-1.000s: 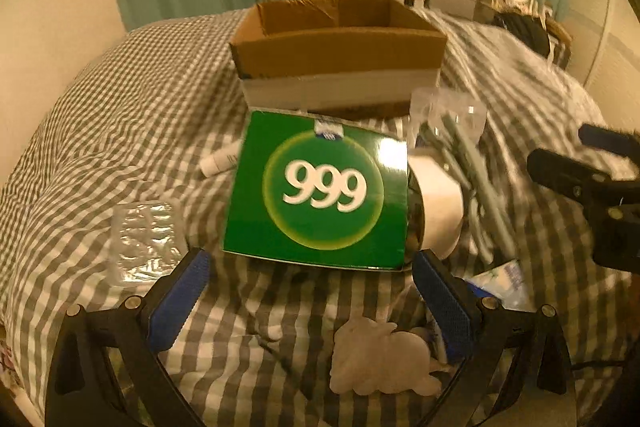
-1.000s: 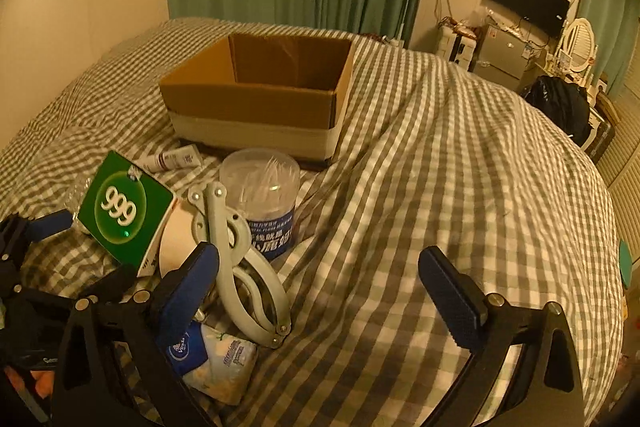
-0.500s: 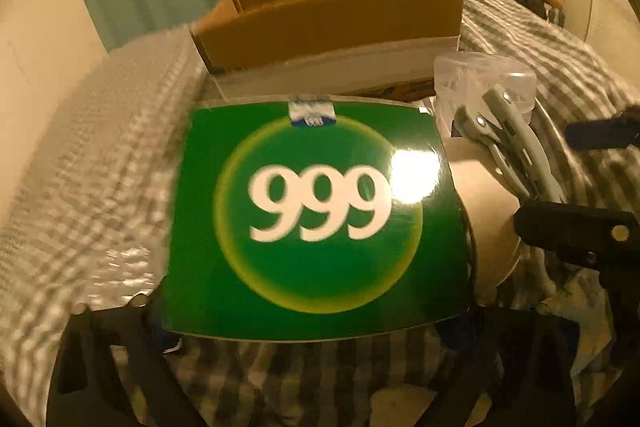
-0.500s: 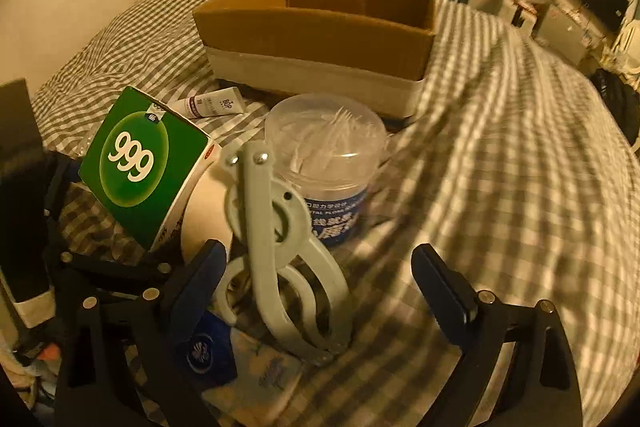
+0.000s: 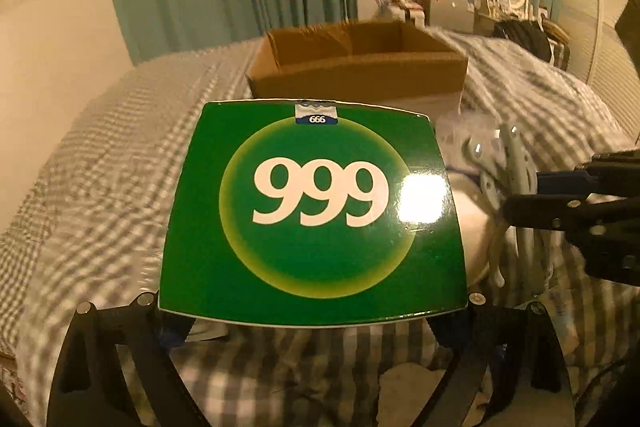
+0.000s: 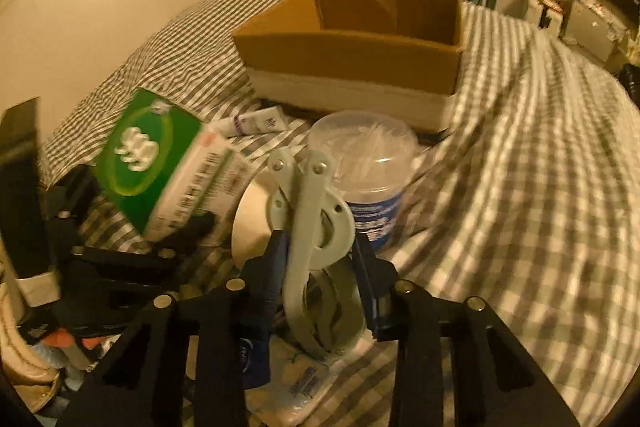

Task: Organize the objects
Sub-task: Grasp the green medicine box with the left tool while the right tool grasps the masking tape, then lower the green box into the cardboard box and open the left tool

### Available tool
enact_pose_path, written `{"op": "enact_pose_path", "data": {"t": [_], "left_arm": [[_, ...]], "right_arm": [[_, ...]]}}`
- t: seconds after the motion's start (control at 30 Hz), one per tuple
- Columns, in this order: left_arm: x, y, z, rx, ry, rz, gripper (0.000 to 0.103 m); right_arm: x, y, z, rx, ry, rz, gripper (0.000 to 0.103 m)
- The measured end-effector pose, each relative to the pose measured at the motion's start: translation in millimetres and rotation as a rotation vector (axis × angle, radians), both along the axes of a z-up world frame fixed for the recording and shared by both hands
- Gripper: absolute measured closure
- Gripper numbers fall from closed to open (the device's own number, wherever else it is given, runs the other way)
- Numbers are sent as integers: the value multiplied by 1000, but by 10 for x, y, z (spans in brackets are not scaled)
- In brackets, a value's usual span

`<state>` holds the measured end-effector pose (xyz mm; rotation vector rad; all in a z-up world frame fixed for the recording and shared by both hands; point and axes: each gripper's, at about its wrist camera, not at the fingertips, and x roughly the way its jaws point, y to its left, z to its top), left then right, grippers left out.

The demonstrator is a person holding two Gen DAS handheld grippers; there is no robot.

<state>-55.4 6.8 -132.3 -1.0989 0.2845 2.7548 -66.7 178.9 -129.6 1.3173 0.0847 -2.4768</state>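
Left gripper (image 5: 314, 323) clamped on green "999" box (image 5: 312, 223), lifted off checked bedspread (image 5: 100, 187). Right gripper (image 6: 320, 263) pinching pale grey hand grip trainer (image 6: 308, 211), with cotton-swab tub (image 6: 368, 163) just beyond. Open cardboard box (image 6: 352, 55) farther ahead of both; small tube (image 6: 260, 123) near its front.

The green box (image 5: 314, 223) carries a large white "999" inside a yellow-green circle on its top face. A small blue tab at the far edge of that face, above the circle, reads "666", that is, "999" printed upside down. Print on the box's white side panel, the tube (image 6: 259, 122) and the blue-labelled tub (image 6: 370, 183) beside the box is unreadable.
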Motion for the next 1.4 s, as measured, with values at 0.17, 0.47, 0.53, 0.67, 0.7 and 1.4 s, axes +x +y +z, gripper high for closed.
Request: {"op": "enact_pose_path", "data": {"t": [0.17, 0.47, 0.53, 0.67, 0.7, 1.4], "left_arm": [[67, -60, 434, 12, 95, 23, 8], [-292, 43, 1315, 77, 216, -5, 8], [-523, 56, 1466, 97, 223, 3, 8], [-1110, 101, 1612, 122, 206, 18, 8], [-1250, 119, 1609, 121, 203, 21, 8], [-2648, 376, 613, 121, 23, -57, 0]], "right_arm": [[113, 9, 222, 28, 83, -20, 72], [64, 25, 1304, 84, 348, -35, 72], [-20, 28, 1490, 83, 392, -42, 72], [-370, -21, 1758, 70, 453, -53, 72], [-469, -28, 1783, 64, 457, -58, 72], [-2400, 255, 648, -27, 194, -162, 63]]}}
